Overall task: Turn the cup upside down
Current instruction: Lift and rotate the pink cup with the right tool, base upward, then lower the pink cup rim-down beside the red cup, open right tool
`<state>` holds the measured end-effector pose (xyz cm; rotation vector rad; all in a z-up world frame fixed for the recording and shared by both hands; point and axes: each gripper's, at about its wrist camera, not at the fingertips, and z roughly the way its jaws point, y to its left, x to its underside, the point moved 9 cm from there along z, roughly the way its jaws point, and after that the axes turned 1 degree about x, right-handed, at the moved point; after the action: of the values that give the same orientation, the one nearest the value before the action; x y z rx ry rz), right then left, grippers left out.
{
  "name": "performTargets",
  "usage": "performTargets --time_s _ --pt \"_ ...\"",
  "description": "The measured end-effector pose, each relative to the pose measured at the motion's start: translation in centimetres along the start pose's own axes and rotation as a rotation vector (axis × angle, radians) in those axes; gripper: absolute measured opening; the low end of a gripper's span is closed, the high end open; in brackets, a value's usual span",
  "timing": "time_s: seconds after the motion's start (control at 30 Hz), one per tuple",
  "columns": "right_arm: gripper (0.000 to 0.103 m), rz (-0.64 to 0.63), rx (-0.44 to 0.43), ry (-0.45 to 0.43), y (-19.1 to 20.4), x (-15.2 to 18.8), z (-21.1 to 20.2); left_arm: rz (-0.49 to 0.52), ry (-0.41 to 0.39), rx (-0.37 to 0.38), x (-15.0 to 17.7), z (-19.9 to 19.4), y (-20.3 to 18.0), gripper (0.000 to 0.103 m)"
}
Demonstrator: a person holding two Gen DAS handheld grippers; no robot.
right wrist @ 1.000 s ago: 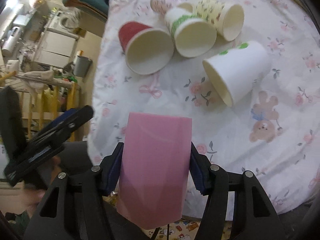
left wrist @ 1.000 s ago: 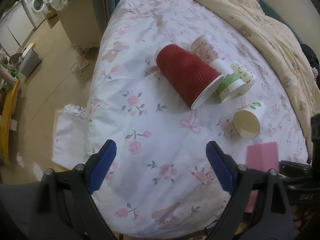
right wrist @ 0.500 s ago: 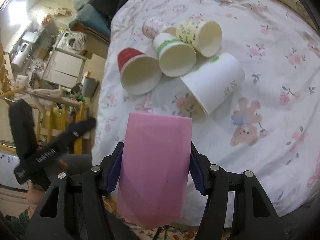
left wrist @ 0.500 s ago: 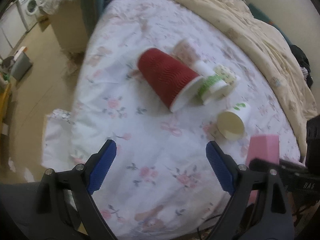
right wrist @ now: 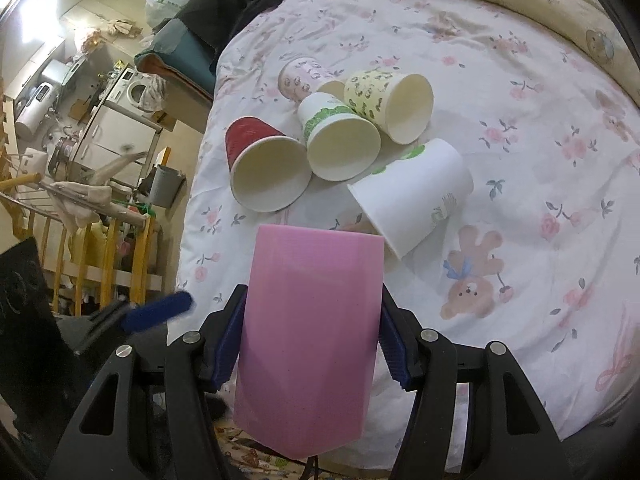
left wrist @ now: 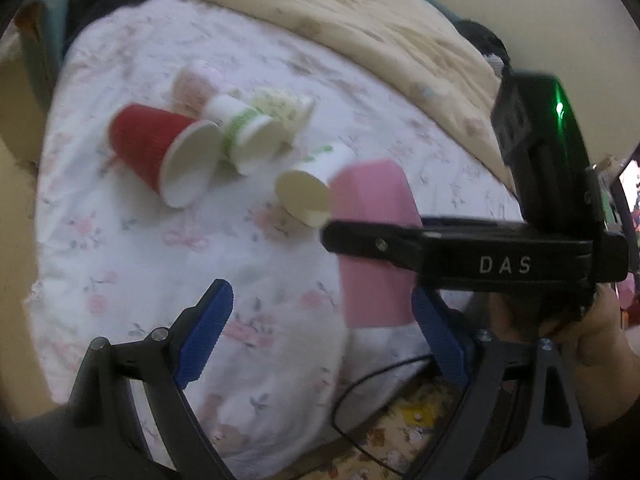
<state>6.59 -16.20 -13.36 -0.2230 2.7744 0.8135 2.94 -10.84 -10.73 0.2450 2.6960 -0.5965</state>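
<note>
My right gripper (right wrist: 312, 344) is shut on a pink cup (right wrist: 310, 336), held above the near edge of the bed; the cup also shows in the left wrist view (left wrist: 372, 240), clamped under the right gripper's black body (left wrist: 460, 252). My left gripper (left wrist: 320, 332) is open and empty, just left of the pink cup. On the floral sheet (right wrist: 520, 160) lie a red cup (right wrist: 260, 168), a green-banded cup (right wrist: 340, 140), a yellow patterned cup (right wrist: 392, 100), a pink patterned cup (right wrist: 300, 78) and a white cup (right wrist: 416, 196), all on their sides.
A beige quilt (left wrist: 360, 32) covers the far side of the bed. Left of the bed are a wooden rail (right wrist: 100, 248), a bin (right wrist: 162, 184) and a washing machine (right wrist: 136, 88). A black cable (left wrist: 368, 384) hangs by the bed's near edge.
My left gripper has swung right and closer to the right gripper; the pink cup now fills the space beside its right finger. The right gripper has drawn back slightly, still holding the pink cup.
</note>
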Motion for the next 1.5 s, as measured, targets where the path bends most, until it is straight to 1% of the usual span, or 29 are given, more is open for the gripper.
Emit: performTargets --time_s 0.07,0.17,0.3,0.47,0.53,0.73,0.9,0.97,1.03,1.1,1.13,1.2,1.27,1.3,1.4,1.43,1.5 --pt "0.062 -0.016 0.012 -0.01 0.1 -0.1 -0.1 0.009 0.0 0.016 0.0 0.0 -0.4 0.089" --pt "0.062 -0.016 0.0 -0.014 0.3 -0.1 -0.2 0.024 0.014 0.045 0.5 0.0 -1.1 0.089" --pt "0.062 -0.027 -0.015 -0.012 0.7 0.0 -0.2 0.05 0.028 0.01 0.7 0.7 -1.3 0.089" --pt "0.061 -0.056 -0.029 -0.011 1.5 0.1 -0.5 0.027 0.062 -0.045 1.2 1.7 0.3 0.089" --pt "0.061 -0.073 -0.028 -0.021 1.8 0.1 -0.7 0.015 0.068 -0.054 1.4 1.9 0.7 0.089" --pt "0.061 -0.126 0.0 -0.044 2.5 0.0 -1.2 0.017 0.074 -0.074 1.5 2.3 1.3 0.089" --pt "0.061 -0.131 0.004 -0.028 2.5 0.1 -0.8 0.027 0.078 -0.113 1.8 2.2 1.5 0.089" --pt "0.061 -0.14 0.021 -0.026 2.4 0.3 -0.6 0.028 0.087 -0.138 2.1 2.0 1.9 0.089" --pt "0.061 -0.139 0.024 -0.023 2.4 0.2 -0.6 -0.008 0.089 -0.164 2.2 1.5 3.0 0.089" --pt "0.061 -0.138 0.036 -0.018 2.2 -0.1 -0.6 -0.075 0.081 -0.179 2.4 0.7 4.7 0.089" --pt "0.061 -0.142 0.044 -0.017 2.1 -0.4 -0.5 -0.103 0.077 -0.201 2.4 0.3 5.7 0.089" --pt "0.061 -0.157 0.069 -0.015 2.1 -1.0 -0.4 -0.147 0.064 -0.283 2.5 -0.8 8.0 0.089" --pt "0.061 -0.18 0.096 -0.014 2.3 -1.7 -0.3 -0.195 0.043 -0.341 2.7 -2.0 10.0 0.089" --pt "0.061 -0.193 0.112 -0.015 2.4 -2.1 -0.1 -0.212 0.042 -0.357 2.8 -2.3 10.7 0.089" --pt "0.061 -0.235 0.173 -0.016 2.5 -3.3 0.9 -0.27 0.057 -0.38 3.7 -2.6 12.4 0.089" --pt "0.061 -0.254 0.207 -0.017 2.4 -3.6 1.4 -0.288 0.065 -0.38 4.0 -2.5 12.8 0.089" --pt "0.061 -0.315 0.293 -0.021 2.1 -4.0 2.3 -0.289 0.071 -0.394 4.2 -2.5 13.1 0.09"
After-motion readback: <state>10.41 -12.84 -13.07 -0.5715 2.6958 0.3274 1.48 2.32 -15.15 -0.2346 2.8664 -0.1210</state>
